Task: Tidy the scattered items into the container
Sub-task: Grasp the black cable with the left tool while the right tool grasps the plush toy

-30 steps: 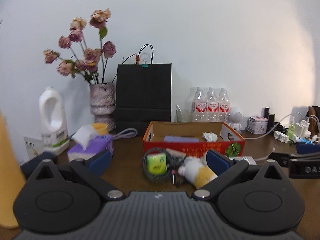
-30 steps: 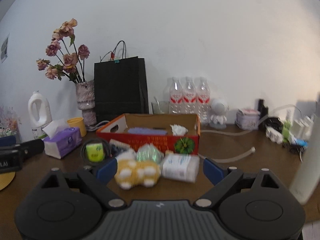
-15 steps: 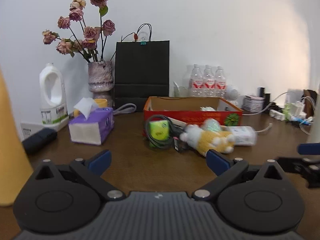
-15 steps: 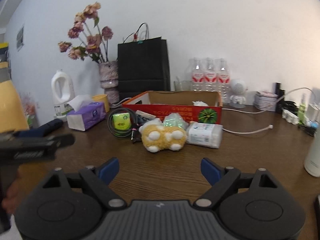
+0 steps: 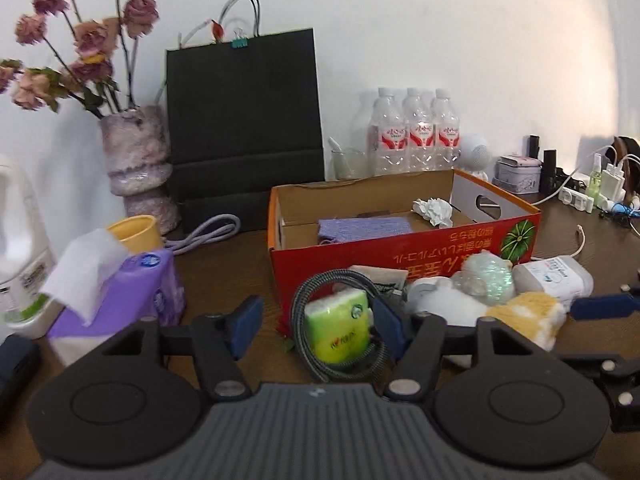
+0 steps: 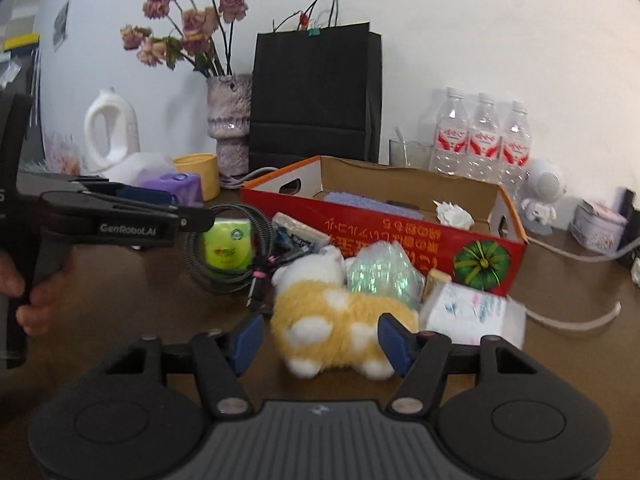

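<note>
A red cardboard box [image 5: 400,256] [image 6: 380,232] stands open on the brown table, with a purple cloth [image 5: 364,226] and a crumpled tissue [image 5: 434,210] inside. In front of it lies a pile. My left gripper [image 5: 316,328] [image 6: 176,208] straddles a green tissue pack [image 5: 338,330] [image 6: 228,246] ringed by a coiled grey cable [image 5: 300,320]; its jaws are closing and the pads do not press on it. My right gripper [image 6: 320,342] [image 5: 588,332] straddles a yellow-and-white plush toy [image 6: 332,320] [image 5: 524,316]; its jaws are closing, loose around the toy.
A shiny green packet [image 6: 380,272] and a white wipes pack [image 6: 472,312] lie right of the toy. A purple tissue box [image 5: 136,292], yellow cup [image 5: 134,232], flower vase [image 5: 136,164], black paper bag [image 5: 244,120] and water bottles [image 5: 416,136] line the back. Chargers and cables [image 5: 580,200] crowd the far right.
Both grippers have come forward and down to the pile, and both pairs of jaws have narrowed. The green pack now sits between the left fingers, the plush between the right.
</note>
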